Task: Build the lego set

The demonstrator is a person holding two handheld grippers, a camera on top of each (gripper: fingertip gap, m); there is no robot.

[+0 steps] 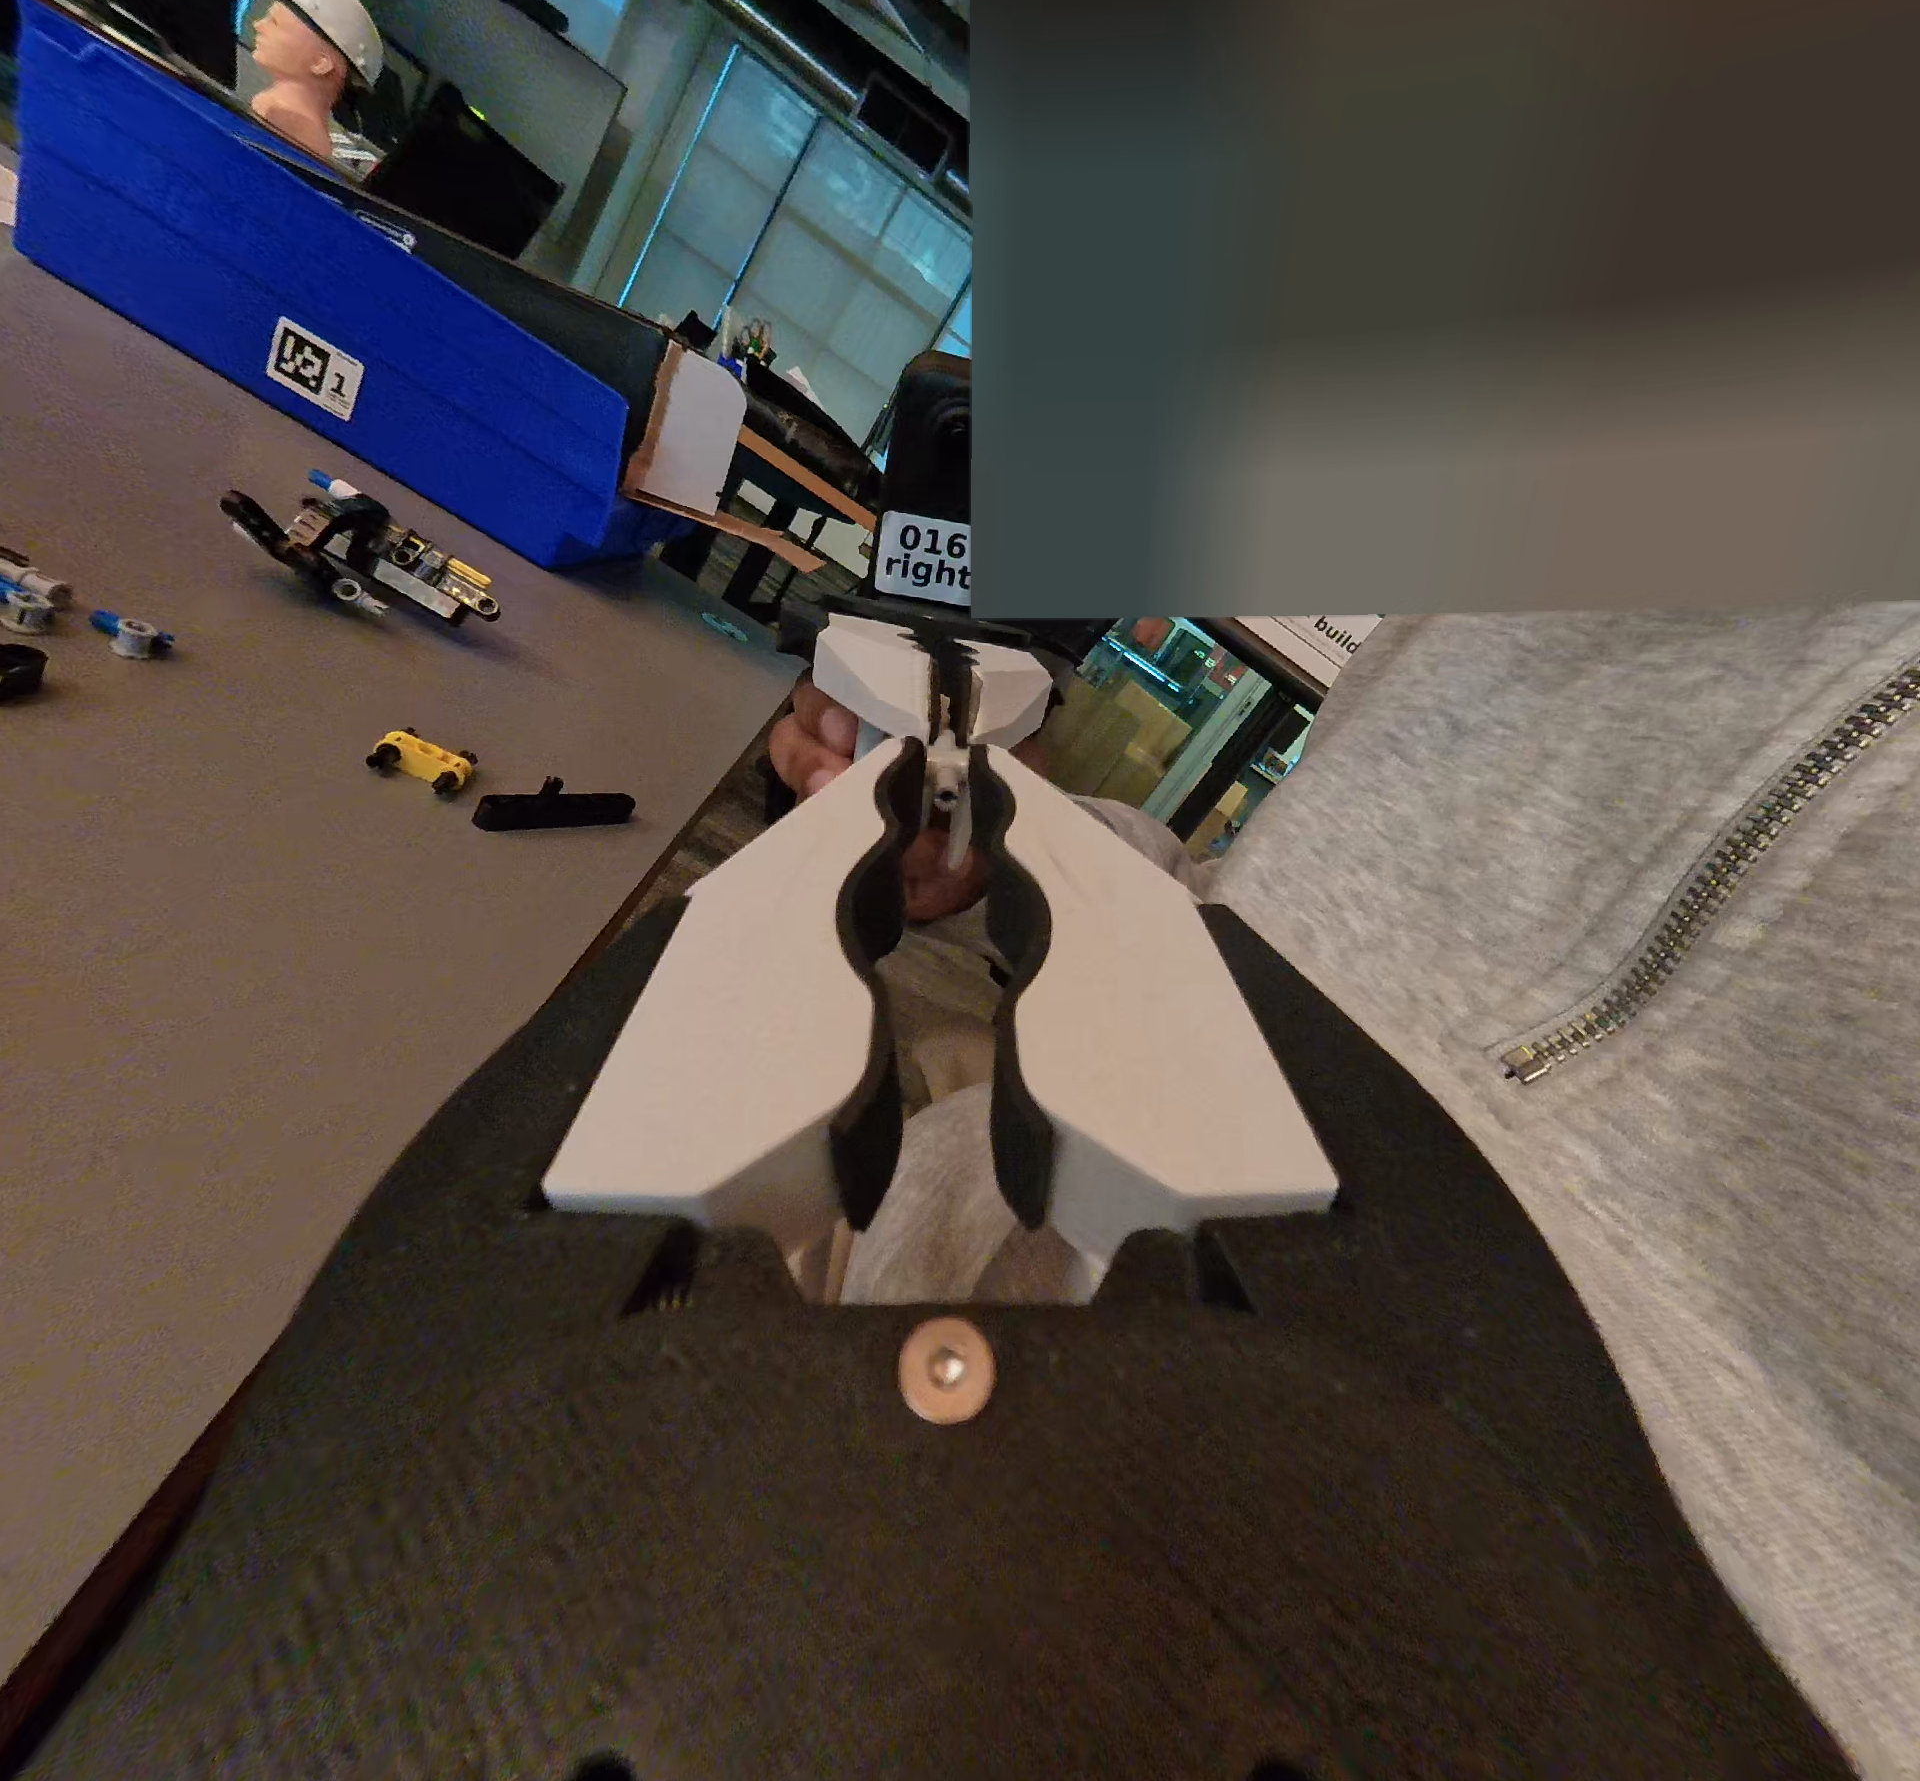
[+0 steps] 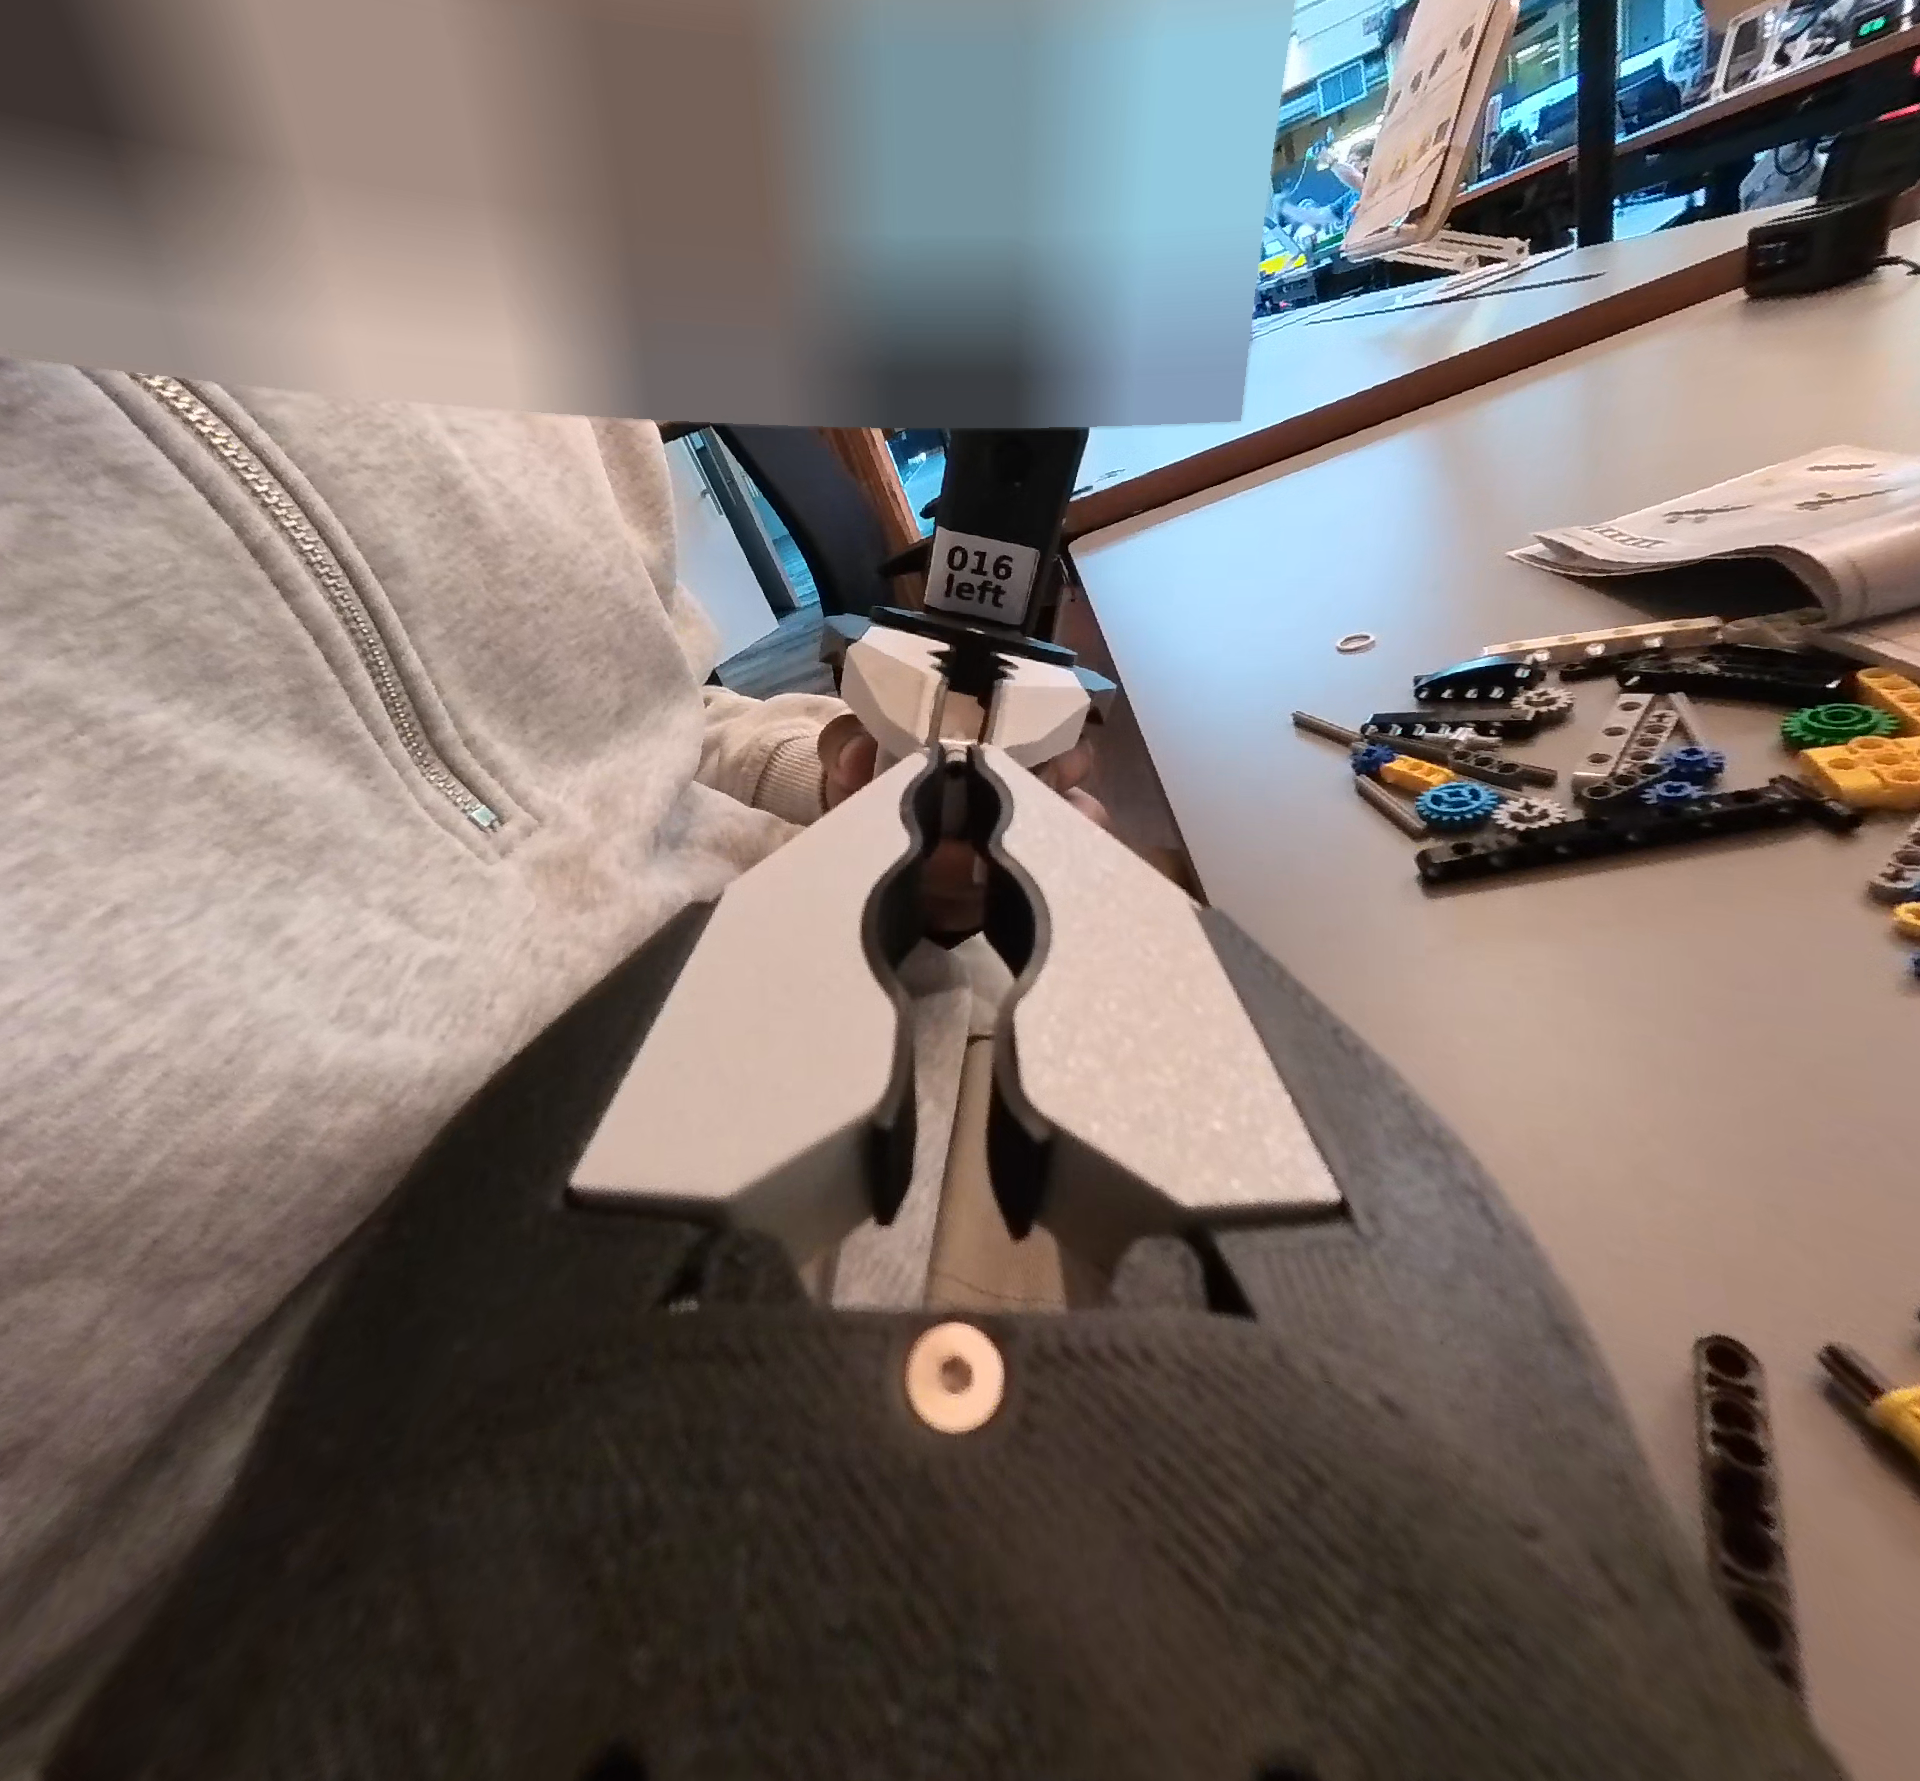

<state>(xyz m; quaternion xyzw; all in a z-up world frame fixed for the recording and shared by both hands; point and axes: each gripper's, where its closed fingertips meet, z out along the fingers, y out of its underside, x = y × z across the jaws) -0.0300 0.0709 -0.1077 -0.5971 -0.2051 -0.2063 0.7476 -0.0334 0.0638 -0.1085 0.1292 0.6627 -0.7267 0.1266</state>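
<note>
Both pairs of jaws are nearly closed, tip to tip, off the table edge before a grey zip sweatshirt (image 1: 1558,900). At the tips of the left gripper (image 1: 948,775) a small pale grey lego piece (image 1: 951,801) is clamped, a thin white part hanging below it. The right gripper (image 2: 958,773) meets the same piece; what its tips grip cannot be told, since only a dark sliver shows there.

Only the left wrist view shows, left of its jaws, a partly built black and grey lego assembly (image 1: 358,552), a yellow pinned connector (image 1: 421,760), a black beam (image 1: 553,809), and beyond them a blue plastic bin (image 1: 312,277), its contents hidden.

Only the right wrist view shows, right of its jaws, a heap of loose beams and gears (image 2: 1642,765), a folded instruction booklet (image 2: 1745,536) and a small ring (image 2: 1354,641).
</note>
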